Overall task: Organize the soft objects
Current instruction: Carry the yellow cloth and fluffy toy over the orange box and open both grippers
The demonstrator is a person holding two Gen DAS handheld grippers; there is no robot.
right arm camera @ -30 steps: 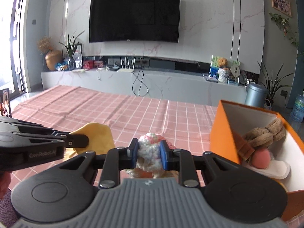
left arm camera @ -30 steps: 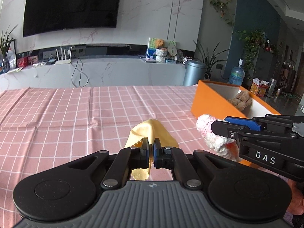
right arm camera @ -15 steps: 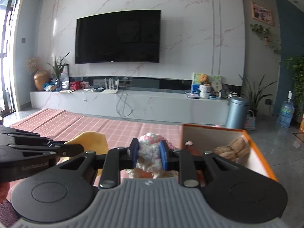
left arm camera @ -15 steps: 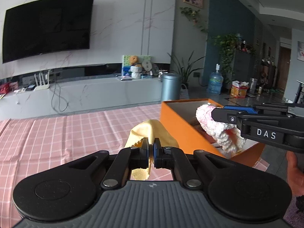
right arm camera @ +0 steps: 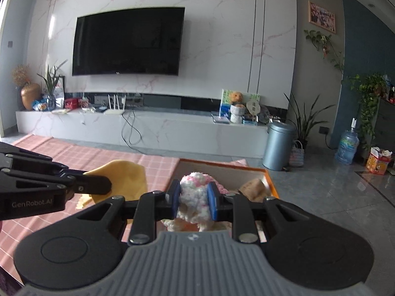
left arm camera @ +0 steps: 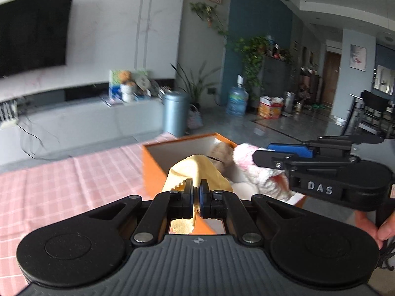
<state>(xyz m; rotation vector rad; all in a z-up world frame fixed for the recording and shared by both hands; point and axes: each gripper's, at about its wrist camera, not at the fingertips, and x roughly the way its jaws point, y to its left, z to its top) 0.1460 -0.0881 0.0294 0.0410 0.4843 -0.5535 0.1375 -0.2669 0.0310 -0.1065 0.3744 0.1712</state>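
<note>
Left gripper [left arm camera: 196,190]: fingers nearly closed, pinching yellow cloth [left arm camera: 195,170], held above orange box [left arm camera: 154,170] near wall.
Right gripper [right arm camera: 193,195]: fingers part-open, clamping pink-white fluffy item [right arm camera: 195,192], apparently over the box interior.
Markings: "DAS", "GenRobot.AI".
Box: on pink-checked counter [left arm camera: 61,185].

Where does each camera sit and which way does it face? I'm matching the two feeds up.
Left wrist: on the left gripper, facing the orange box and right gripper; own fingers pinch a yellow cloth.
Right wrist: on the right gripper, facing the TV wall; own fingers clamp a fluffy toy.
Shared: box, cloth, toy, each other's gripper.
</note>
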